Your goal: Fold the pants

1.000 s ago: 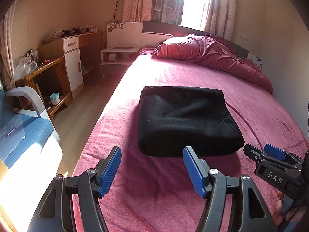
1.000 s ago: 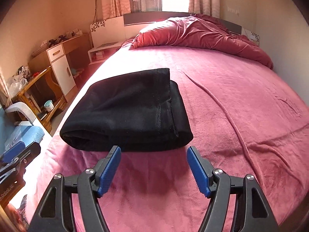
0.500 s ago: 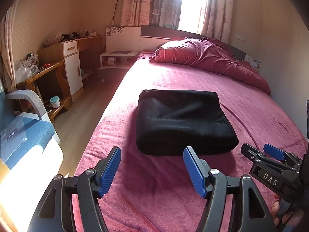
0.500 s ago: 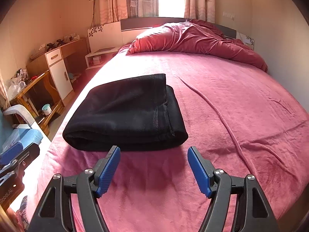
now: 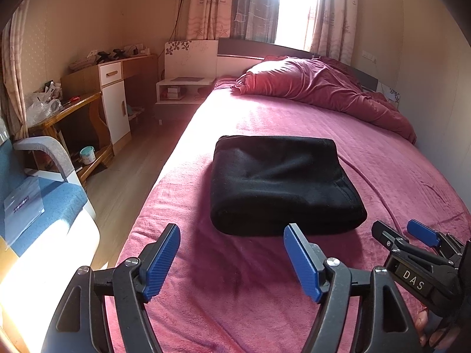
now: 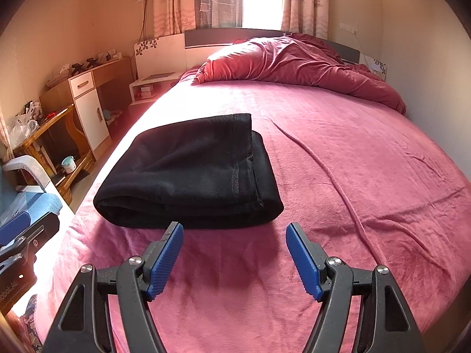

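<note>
The bed (image 5: 265,294) fills the frame, its pink cover smooth, and in the middle of the picture sit the black pants (image 5: 279,182), already folded into a thick, squared bundle lying flat. They look soft, floppy and light, likely to slump if lifted by one corner, so I'd take the stacked layers along the near rounded edge, both sides at once. Lower centre, the left tongs (image 5: 232,260) are opening wider with nothing between them, just short of the bundle. In the right view, the right tongs (image 6: 234,259) gape empty too, near that edge.
</note>
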`<state>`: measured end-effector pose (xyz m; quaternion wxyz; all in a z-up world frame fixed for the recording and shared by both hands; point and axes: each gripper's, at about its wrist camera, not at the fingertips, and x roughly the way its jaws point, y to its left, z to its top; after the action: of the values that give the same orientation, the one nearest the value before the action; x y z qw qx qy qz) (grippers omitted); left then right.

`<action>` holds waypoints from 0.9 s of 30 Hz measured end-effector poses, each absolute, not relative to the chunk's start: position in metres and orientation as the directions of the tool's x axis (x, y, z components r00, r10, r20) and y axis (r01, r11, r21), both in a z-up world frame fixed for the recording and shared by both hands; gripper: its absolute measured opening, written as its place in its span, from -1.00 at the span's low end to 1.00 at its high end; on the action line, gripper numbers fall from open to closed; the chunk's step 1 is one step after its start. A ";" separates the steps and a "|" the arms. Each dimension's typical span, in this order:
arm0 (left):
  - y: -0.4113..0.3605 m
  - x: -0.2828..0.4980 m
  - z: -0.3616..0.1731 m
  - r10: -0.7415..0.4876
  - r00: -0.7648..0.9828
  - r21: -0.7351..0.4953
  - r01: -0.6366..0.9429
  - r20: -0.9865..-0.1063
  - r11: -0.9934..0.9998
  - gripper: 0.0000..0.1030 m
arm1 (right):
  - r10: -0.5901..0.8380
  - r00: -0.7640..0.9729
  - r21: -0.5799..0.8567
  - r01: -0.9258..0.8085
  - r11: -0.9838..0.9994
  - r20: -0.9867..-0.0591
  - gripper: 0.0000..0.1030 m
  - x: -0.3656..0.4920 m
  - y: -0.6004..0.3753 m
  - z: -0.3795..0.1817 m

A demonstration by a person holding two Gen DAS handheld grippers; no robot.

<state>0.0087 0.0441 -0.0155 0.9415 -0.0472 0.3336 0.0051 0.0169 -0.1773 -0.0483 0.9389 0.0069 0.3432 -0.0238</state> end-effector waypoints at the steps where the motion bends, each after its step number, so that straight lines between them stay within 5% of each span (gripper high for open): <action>1: 0.044 0.009 -0.015 -0.016 0.778 -0.081 -0.045 -0.628 0.996 0.45 | -0.040 0.763 -0.003 0.049 0.999 -0.645 0.41 0.017 -0.178 -0.048; 27: 0.044 0.008 -0.018 0.032 0.769 -0.063 -0.094 -0.638 0.994 0.45 | -0.044 0.753 -0.007 0.053 0.999 -0.657 0.41 0.015 -0.180 -0.058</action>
<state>0.0078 0.0441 -0.0180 0.9394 -0.0459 0.3382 0.0337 0.0155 -0.1800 -0.0578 0.9361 0.0062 0.3508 -0.0259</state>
